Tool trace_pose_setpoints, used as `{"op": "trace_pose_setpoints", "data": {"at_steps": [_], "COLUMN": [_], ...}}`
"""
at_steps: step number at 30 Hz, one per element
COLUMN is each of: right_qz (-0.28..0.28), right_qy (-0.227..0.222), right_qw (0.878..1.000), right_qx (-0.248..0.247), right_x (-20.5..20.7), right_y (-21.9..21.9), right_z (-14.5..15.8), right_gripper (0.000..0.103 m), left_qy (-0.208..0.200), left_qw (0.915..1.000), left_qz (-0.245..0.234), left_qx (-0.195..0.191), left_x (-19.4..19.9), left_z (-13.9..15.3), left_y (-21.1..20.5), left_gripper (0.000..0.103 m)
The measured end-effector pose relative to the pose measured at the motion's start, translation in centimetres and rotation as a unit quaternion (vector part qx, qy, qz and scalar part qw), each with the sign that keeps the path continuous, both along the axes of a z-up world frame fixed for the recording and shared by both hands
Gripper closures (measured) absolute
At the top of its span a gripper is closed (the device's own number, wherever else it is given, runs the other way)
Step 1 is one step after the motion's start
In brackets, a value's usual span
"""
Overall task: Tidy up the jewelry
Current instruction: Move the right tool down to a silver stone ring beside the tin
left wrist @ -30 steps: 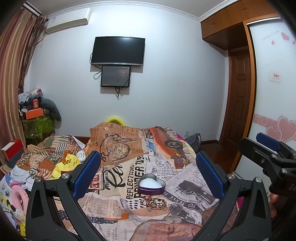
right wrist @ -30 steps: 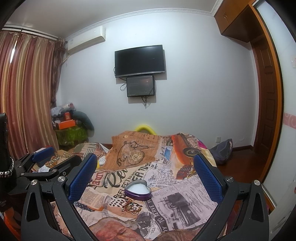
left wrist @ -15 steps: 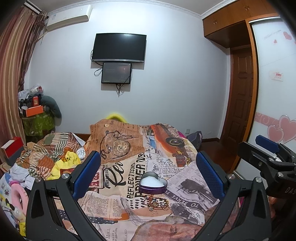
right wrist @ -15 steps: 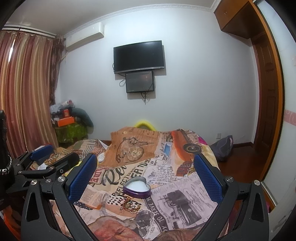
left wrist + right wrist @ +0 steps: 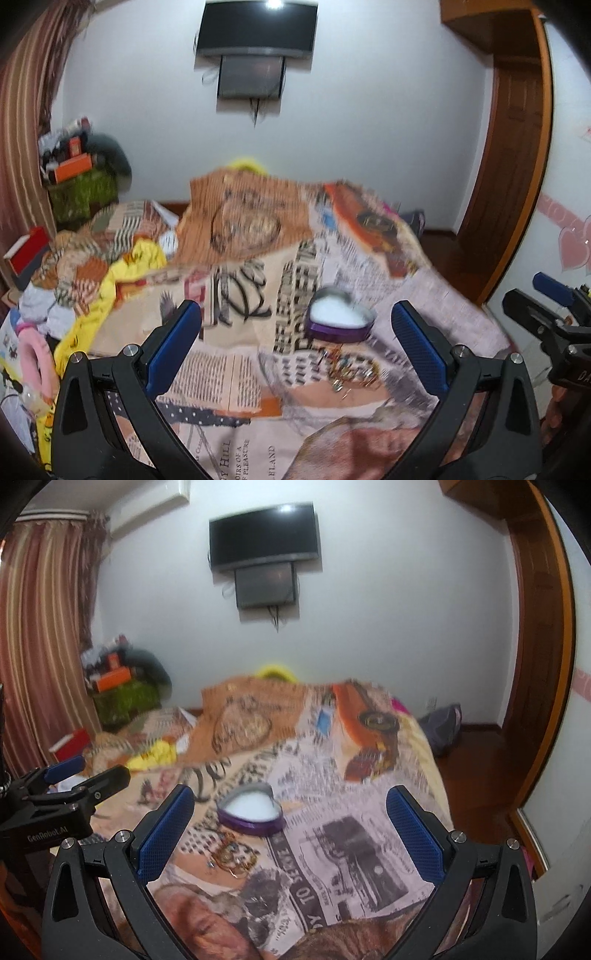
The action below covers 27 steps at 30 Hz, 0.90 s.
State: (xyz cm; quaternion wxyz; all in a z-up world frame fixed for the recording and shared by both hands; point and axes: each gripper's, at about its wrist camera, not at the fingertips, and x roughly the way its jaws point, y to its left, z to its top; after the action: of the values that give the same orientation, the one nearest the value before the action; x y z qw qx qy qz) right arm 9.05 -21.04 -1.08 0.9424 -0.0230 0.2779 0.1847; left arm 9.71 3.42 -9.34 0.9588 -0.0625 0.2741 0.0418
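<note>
While unfilled, heart tin white-lined.

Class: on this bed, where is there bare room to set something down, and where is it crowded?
Free: the printed bedspread right of the heart-shaped tin, and the orange stretch behind it. Crowded: the jewelry pile in front of the tin, and the heaped clothes at left.

Both grippers hang side by side, fingers pointing forward and slightly down. The left gripper has its blue-padded jaws spread wide, nothing between them. The right gripper, just to its right, is likewise wide apart and holds nothing
</note>
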Motion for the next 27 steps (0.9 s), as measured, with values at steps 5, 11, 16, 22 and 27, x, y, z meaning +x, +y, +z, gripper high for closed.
{"op": "trace_pose_setpoints", "data": {"at_steps": [5,11,16,22,27], "right_qz": [0.016,0.052,0.085,0.129,0.156], "right_qy": [0.054,0.124,0.178,0.211,0.226], "right_qw": [0.998,0.990,0.980,0.968,0.961], "right_qx": [-0.022,-0.035,-0.025,-0.035,-0.041], "right_x": [1.9,3.4,4.1,4.1,4.4], "right_y": [0.6,1.4,2.1,3.3,4.2], "right_z": [-3.0,-6.9,-9.0,-10.5,-11.1], "right_gripper": [0.000,0.002,0.025,0.049,0.062], "left_qy": [0.067,0.118,0.148,0.176,0.192], "left_qw": [0.9977,0.9925,0.9880,0.9817,0.9744], "left_qz": [-0.011,-0.033,-0.045,-0.065,-0.101], "left_qx": [0.000,0.008,-0.002,-0.035,-0.060], "left_x": [2.2,3.4,4.1,4.9,5.3], "left_z": [-3.7,-6.6,-8.0,-9.5,-10.4], "left_y": [0.3,0.1,0.5,0.6,-0.1], "left_gripper": [0.000,0.000,0.015,0.031,0.046]}}
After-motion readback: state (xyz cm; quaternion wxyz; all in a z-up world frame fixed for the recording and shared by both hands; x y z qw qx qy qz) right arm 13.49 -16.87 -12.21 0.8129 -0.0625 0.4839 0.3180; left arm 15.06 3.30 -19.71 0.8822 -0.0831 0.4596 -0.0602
